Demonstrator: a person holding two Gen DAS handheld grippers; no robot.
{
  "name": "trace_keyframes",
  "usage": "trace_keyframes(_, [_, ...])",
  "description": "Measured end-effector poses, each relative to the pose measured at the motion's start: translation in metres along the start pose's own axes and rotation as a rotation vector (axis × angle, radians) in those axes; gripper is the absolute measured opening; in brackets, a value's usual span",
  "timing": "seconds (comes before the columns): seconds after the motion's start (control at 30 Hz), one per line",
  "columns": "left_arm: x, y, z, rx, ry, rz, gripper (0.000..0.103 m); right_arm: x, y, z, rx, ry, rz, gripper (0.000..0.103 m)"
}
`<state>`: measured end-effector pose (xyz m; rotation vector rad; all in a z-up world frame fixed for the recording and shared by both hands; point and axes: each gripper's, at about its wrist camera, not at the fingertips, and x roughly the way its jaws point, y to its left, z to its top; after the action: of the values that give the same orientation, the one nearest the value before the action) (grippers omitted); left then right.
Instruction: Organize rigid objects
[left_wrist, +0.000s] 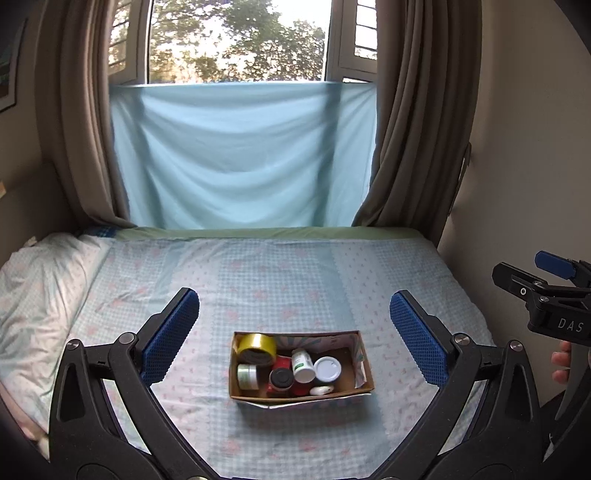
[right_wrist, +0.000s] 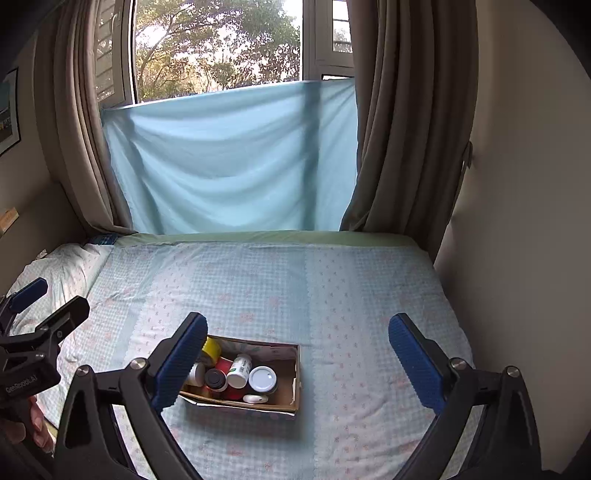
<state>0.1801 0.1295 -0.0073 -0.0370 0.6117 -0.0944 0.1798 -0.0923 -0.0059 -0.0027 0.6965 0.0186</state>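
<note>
Left wrist view: the left gripper (left_wrist: 293, 334) hangs wide apart, empty, like the right gripper (right_wrist: 297, 354). Beyond them, an open cardboard box (left_wrist: 364, 360) of jars, bottles and yellow tape roll (left_wrist: 256, 345) sits mid-bed on the checked sheet (left_wrist: 280, 266).

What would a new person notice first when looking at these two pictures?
First, the open cardboard box in the middle of the bed, packed with a yellow tape roll, bottles and jars. Next, the left gripper and the right gripper, both wide open above the bed. Behind, a light blue sheet covers the lower window.
</note>
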Motion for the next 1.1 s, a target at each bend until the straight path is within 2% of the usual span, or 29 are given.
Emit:
trace_keyframes(0.23, [-0.03, -0.03, -0.018, 0.004, -0.052, 0.04, 0.103, -0.023, -0.022, -0.024, 0.002, -0.045, -0.003, 0.098])
trace_keyframes(0.6, [-0.052, -0.05, -0.031, 0.02, -0.071, 0.05, 0.103, -0.054, -0.038, -0.042, 0.006, -0.113, -0.023, 0.098])
trace_keyframes(1.1, [-0.061, -0.056, -0.036, 0.024, -0.064, 0.055, 0.103, -0.066, -0.046, -0.048, 0.03, -0.109, -0.019, 0.098])
